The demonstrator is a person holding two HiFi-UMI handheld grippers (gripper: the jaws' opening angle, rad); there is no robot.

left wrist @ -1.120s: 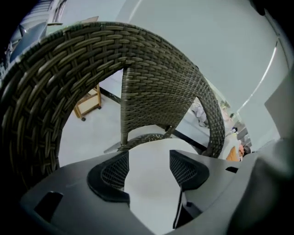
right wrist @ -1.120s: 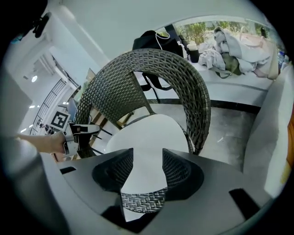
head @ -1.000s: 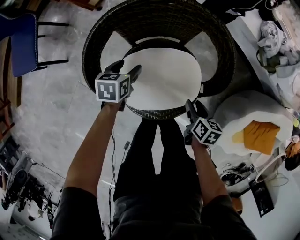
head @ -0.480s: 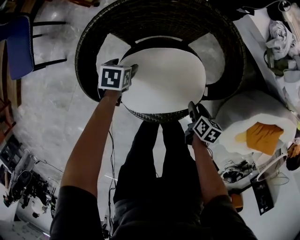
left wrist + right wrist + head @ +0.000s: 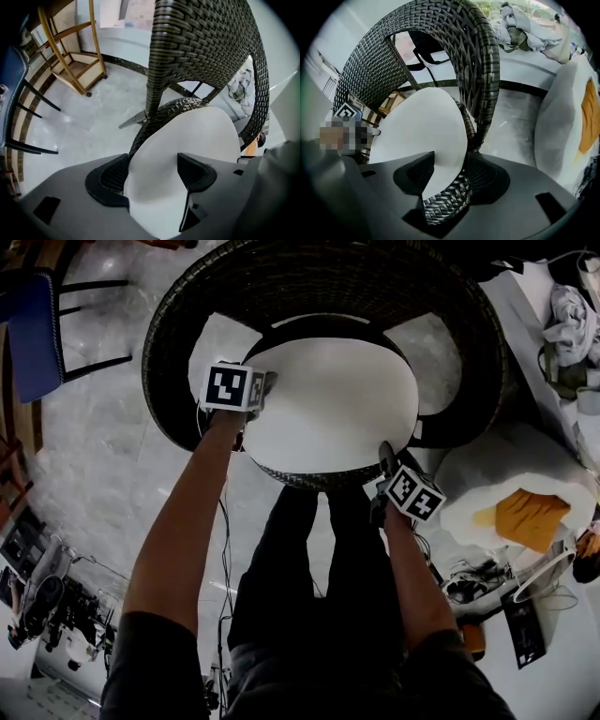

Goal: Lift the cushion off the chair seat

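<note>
Head view: cushion (image 5: 328, 404) on chair (image 5: 309, 282) | left gripper (image 5: 150, 180) spread astride cushion edge | right gripper (image 5: 443, 180) spread, astride cushion plus wicker rim (image 5: 440, 206) | best: pinch cushion only, lift evenly

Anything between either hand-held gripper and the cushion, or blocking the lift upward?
No separate object. The left hand-held gripper and right hand-held gripper both stand open astride the cushion edge. The chair's wicker rim sits between the right one's jaws beneath the cushion and may get pinched. Nothing visible lies above the cushion.
</note>
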